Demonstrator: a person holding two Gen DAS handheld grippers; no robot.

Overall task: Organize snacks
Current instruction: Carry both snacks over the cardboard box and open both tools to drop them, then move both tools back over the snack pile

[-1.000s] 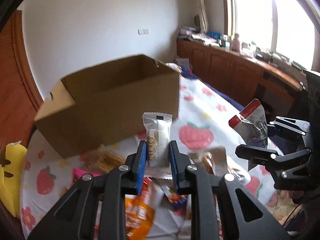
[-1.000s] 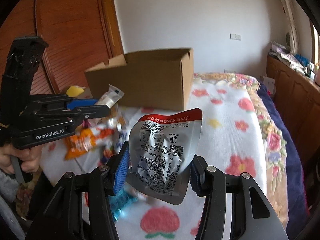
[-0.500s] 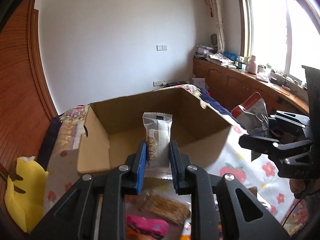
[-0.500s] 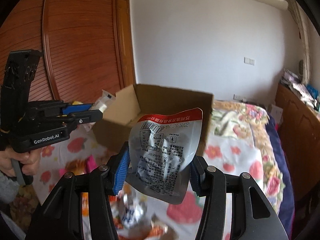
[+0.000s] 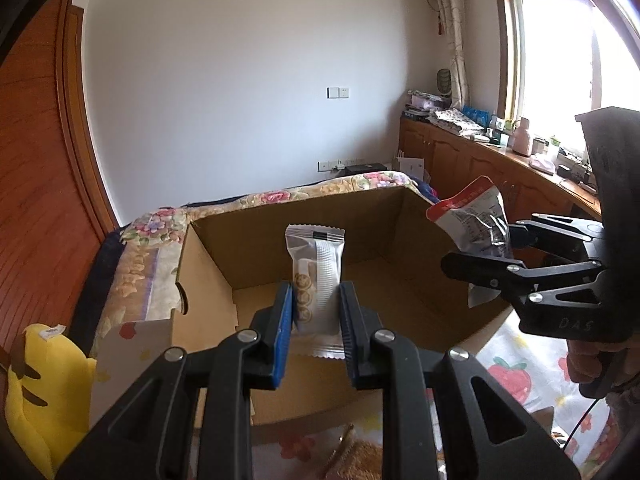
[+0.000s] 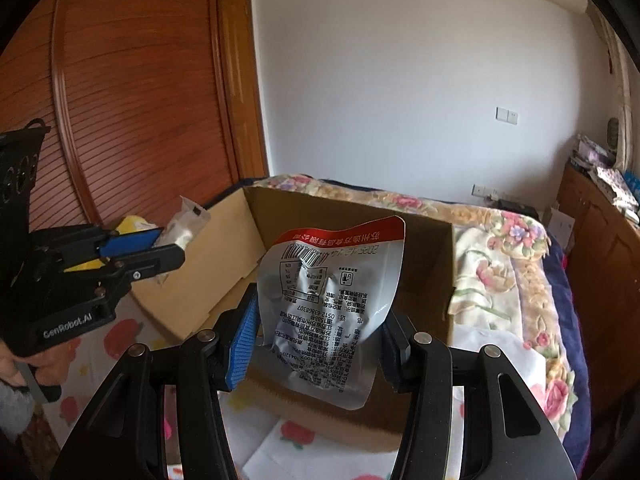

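- Left gripper (image 5: 316,308) pinches a white wafer packet (image 5: 317,276) upright above the open cardboard box (image 5: 404,292).
- Right gripper (image 6: 318,340) clamps a silver red-topped pouch (image 6: 332,304) over the box.

Daylight fills the room, coming from the window (image 5: 560,60) at the upper right of the left wrist view, where the panes are blown out to white glare. The white wall (image 5: 240,80) is evenly lit and slightly grey toward the left. The inside of the cardboard box (image 5: 360,240) lies in soft shadow. Both views are sharp at the centre, with no motion blur. Fisheye distortion bends the wooden wardrobe (image 6: 120,100) and the window frame into curves, and dark vignetting fills the corners
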